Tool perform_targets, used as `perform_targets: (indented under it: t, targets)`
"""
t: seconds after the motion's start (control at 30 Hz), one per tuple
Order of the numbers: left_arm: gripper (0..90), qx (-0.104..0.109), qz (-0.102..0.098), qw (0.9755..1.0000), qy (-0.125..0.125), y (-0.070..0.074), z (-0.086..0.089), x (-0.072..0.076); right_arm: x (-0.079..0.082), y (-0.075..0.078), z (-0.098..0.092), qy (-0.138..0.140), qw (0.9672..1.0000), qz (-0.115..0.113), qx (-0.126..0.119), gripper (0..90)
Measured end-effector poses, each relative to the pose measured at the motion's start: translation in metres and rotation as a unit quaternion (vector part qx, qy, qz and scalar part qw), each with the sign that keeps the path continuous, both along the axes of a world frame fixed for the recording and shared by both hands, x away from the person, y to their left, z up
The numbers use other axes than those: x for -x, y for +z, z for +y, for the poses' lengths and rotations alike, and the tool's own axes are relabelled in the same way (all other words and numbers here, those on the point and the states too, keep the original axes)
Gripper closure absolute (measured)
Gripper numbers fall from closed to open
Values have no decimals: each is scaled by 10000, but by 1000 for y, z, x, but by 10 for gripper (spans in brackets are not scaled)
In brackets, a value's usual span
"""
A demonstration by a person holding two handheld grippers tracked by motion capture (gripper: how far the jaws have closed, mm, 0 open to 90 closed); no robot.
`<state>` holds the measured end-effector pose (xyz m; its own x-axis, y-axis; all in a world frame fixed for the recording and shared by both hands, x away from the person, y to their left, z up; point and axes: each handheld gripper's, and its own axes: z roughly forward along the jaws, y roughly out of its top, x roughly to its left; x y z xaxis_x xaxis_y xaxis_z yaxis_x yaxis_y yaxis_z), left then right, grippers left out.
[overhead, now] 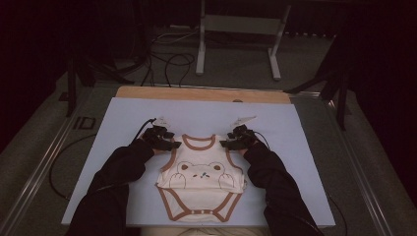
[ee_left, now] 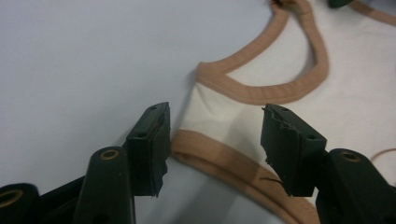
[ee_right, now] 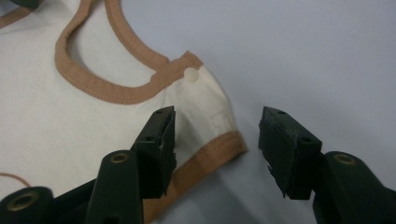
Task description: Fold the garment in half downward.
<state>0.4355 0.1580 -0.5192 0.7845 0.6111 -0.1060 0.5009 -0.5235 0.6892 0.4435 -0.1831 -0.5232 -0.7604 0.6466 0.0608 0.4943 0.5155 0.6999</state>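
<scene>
The cream bodysuit (overhead: 200, 184) with brown trim lies flat on the blue-covered counter (overhead: 123, 118), neck opening away from the person. The left gripper (ee_left: 215, 140) straddles its left shoulder strap, jaws apart, pads not pressing. The right gripper (ee_right: 217, 144) stands likewise open over the right shoulder strap edge.

Cream bear bodysuit (overhead: 201, 184) flat on table

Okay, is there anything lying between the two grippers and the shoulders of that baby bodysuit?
Nothing visible. The left gripper straddles one shoulder strap of the bodysuit, the right gripper the other; both stand open, with bare table around them.
</scene>
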Motion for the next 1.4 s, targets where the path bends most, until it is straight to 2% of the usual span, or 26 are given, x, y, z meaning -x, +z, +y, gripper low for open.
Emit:
perform_targets:
  t: [0.07, 0.2, 0.33, 0.53, 0.57, 0.67, 0.8, 1.03, 1.17, 1.3, 1.4]
  targets:
    - [475, -104, -13, 9999, 85, -2, 0, -1, 0, 0, 1, -10, 10000, -30, 49, 482]
    - [507, -185, -71, 9998, 92, -2, -1, -1, 0, 1, 3, -11, 9997, -105, 217, 511]
    - [563, -301, -91, 9994, 118, -1, -4, -1, 1, 1, 4, -19, 9997, -110, 238, 533]
    - [682, -284, -31, 9995, 160, 0, -6, -2, 1, 1, 4, -27, 9998, -58, 192, 631]
    - [711, -262, 2, 9995, 177, 0, -6, -3, 2, 2, 5, 29, 9997, -62, 215, 693]
    - [768, -288, 49, 9995, 133, 1, -8, -2, 4, 3, 6, 77, 9997, -52, 229, 752]
    - [856, -264, 108, 9996, 69, 1, -13, -2, 5, 4, 9, 118, 9995, -33, 277, 786]
    - [887, -250, 187, 9995, 81, 2, -13, -3, 7, 4, 11, 130, 9993, -85, 334, 805]
    - [893, -176, 156, 9997, 108, 1, -13, -2, 8, 4, 11, 123, 9994, -89, 317, 808]
    - [895, -217, 64, 9997, 108, 1, -13, -2, 8, 5, 12, 164, 9988, -173, 423, 809]
    - [895, -192, 5, 9997, 135, 3, -13, -1, 9, 6, 11, 150, 9989, -204, 401, 810]
